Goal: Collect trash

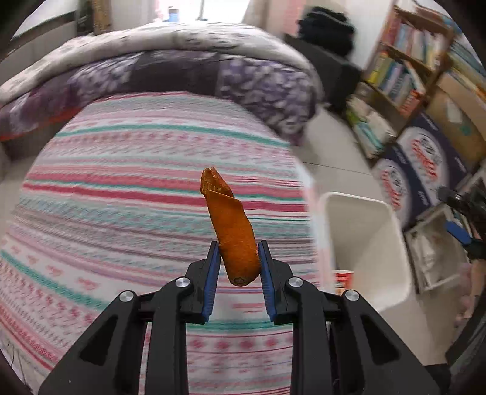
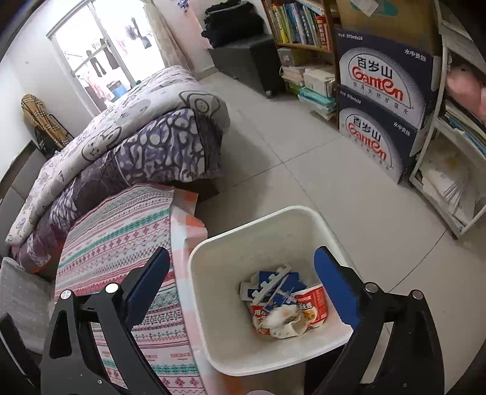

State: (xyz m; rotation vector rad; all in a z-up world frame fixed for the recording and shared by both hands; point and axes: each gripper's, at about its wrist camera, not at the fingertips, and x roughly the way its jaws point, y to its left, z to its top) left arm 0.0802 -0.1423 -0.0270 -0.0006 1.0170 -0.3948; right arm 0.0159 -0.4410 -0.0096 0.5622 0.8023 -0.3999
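Here, line by line.

Left gripper: the black two-finger left gripper (image 1: 238, 261) with blue pads is clamped on a curled orange strip of peel (image 1: 231, 226), which rises from between the pads toward 12 o'clock, over the bed.

Peel: its lower cut end sits between the pads; its torn tip tilts slightly toward 11 o'clock.

Right gripper: the black right gripper (image 2: 243, 285) with blue pads has its jaws spread wide with nothing between them, above the bin's mouth.

Bin: a white square plastic waste bin (image 2: 231, 243) stands on the pale tiled floor (image 2: 303, 170), touching the bed's edge; in the left wrist view the same bin (image 1: 364, 231) lies at 3 o'clock of the peel.

Bin contents: a red and white instant-noodle cup (image 2: 313, 305) with Chinese characters I cannot read, torn blue and white packaging (image 2: 273, 287), and a crumpled stained white tissue (image 2: 284, 319).

Bed: a sheet striped in pink, teal and white (image 2: 121, 231), with a folded purple patterned quilt (image 2: 158, 155) at 12 o'clock of it.

Writing: two stacked navy cardboard cartons (image 2: 379, 100) at 1 o'clock of the bin read "Ganten" in red, with "百岁山" above.

Shelving: a wooden bookcase (image 2: 297, 27) of books whose spines are too small to read.
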